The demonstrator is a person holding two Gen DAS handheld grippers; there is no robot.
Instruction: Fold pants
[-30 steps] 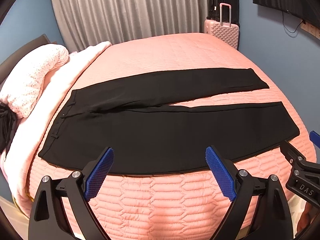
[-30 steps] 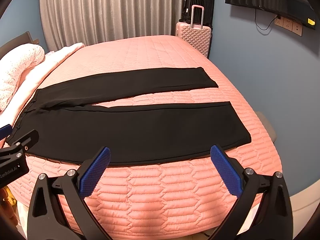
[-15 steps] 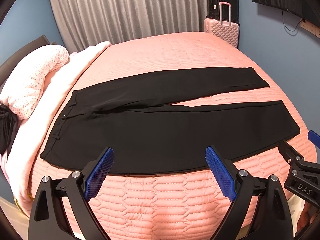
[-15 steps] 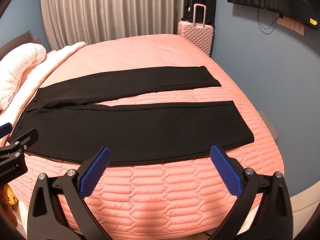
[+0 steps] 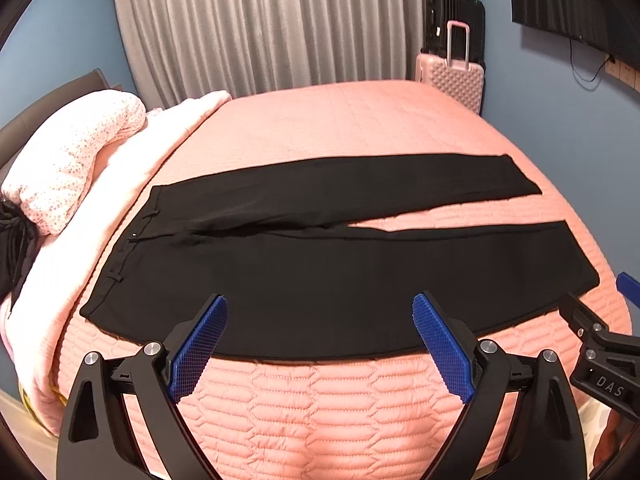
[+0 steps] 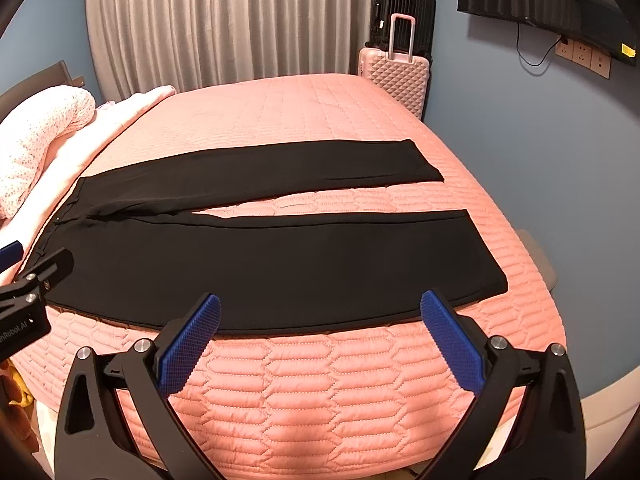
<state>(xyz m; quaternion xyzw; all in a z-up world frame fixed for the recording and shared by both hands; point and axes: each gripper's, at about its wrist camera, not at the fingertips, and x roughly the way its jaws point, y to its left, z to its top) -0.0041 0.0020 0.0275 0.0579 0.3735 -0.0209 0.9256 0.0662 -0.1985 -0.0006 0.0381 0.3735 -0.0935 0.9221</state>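
Black pants lie flat on the pink quilted bed, waistband at the left, both legs spread apart toward the right. They also show in the right wrist view. My left gripper is open and empty, just above the near edge of the near leg. My right gripper is open and empty, at the near edge of the same leg, closer to the hem. Each gripper shows at the edge of the other's view: the right gripper, the left gripper.
White and pink bedding is piled at the left by the headboard. A pink suitcase and a black one stand beyond the bed at the back right. Grey curtains hang behind. Blue wall on the right.
Both grippers have crept slightly forward toward the near leg of the pants. The pants have not moved. Both jaws stay open.
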